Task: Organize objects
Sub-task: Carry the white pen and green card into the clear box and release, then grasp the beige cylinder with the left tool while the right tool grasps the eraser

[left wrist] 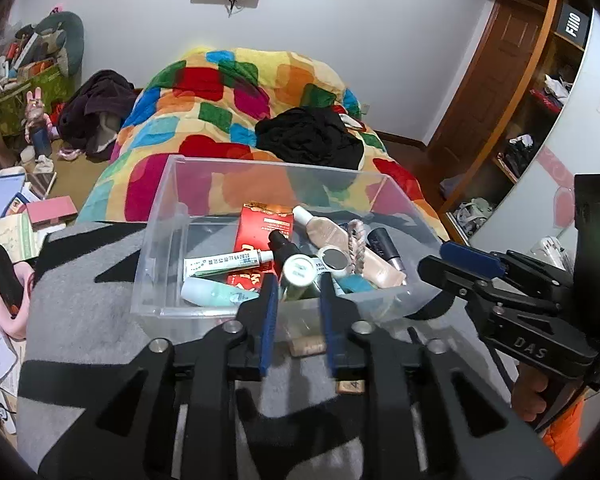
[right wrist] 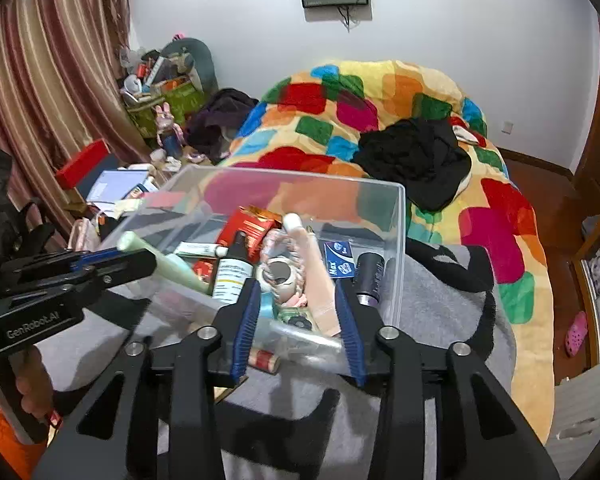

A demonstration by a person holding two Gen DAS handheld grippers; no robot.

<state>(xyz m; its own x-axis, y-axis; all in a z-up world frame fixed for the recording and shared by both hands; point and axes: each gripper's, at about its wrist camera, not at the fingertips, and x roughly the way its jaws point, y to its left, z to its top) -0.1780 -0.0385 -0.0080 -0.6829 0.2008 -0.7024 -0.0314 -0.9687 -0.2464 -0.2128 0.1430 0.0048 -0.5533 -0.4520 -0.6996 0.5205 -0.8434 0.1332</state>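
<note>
A clear plastic bin (left wrist: 168, 200) sits on a grey and black blanket (left wrist: 80, 320); it also shows in the right wrist view (right wrist: 396, 240). It holds a red box (left wrist: 266, 228), a white ointment tube (left wrist: 220, 264), a beige tube (left wrist: 340, 240), a dark dropper bottle (right wrist: 234, 268) and other toiletries. My left gripper (left wrist: 298, 284) is shut on a pale green tube with a white cap (left wrist: 298, 276), seen from the side in the right wrist view (right wrist: 168, 266), over the bin's near edge. My right gripper (right wrist: 296, 300) is open and empty at the bin's near wall.
A cork-like piece (left wrist: 306, 346) and a small tile (left wrist: 350, 386) lie on the blanket in front of the bin. A colourful quilt (left wrist: 240, 92) with black clothes (left wrist: 312, 136) covers the bed behind. Books and boxes (left wrist: 16, 216) clutter the floor at left. Shelves (left wrist: 540, 120) stand at right.
</note>
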